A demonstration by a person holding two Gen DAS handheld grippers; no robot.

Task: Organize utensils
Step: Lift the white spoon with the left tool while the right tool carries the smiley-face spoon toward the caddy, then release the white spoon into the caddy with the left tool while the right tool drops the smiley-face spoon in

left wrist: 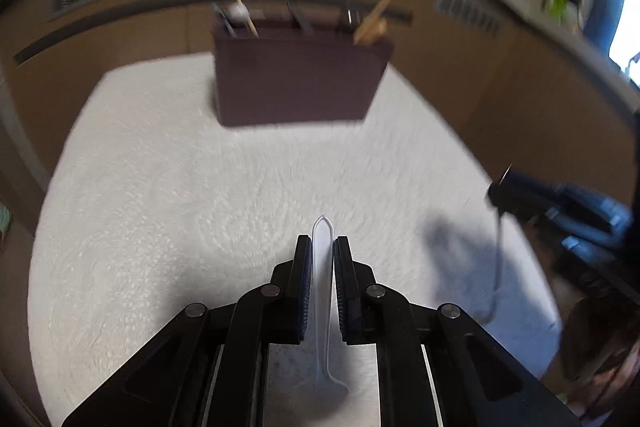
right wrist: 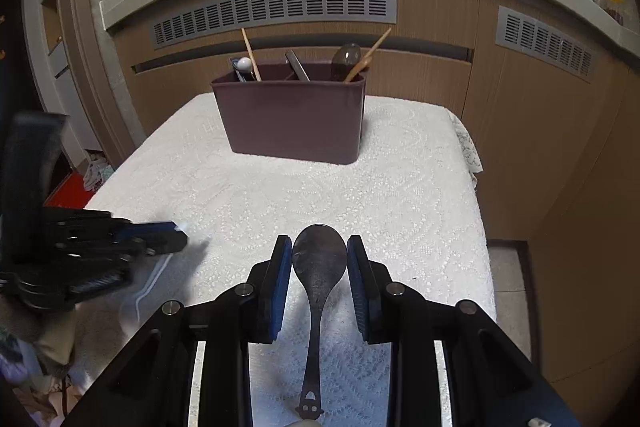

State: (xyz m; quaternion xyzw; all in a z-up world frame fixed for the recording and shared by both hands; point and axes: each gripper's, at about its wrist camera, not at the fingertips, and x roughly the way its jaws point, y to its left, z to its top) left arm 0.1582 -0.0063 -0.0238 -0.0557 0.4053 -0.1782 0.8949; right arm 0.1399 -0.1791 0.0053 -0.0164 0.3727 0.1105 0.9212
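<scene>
My left gripper is shut on the handle of a clear plastic spoon, bowl end toward the camera, above the white cloth. My right gripper has its jaws around the bowl of a dark metal spoon, with small gaps at both pads; the handle runs back toward the camera. A maroon utensil caddy with compartments stands at the far end of the table; it holds chopsticks, a dark spoon and other utensils. It also shows in the left wrist view. Each gripper shows in the other's view: the right one, the left one.
The white lace cloth covers a small table with edges on the left and right. Wooden cabinets with grey vents and a stone counter stand behind it. Clutter lies on the floor to the left.
</scene>
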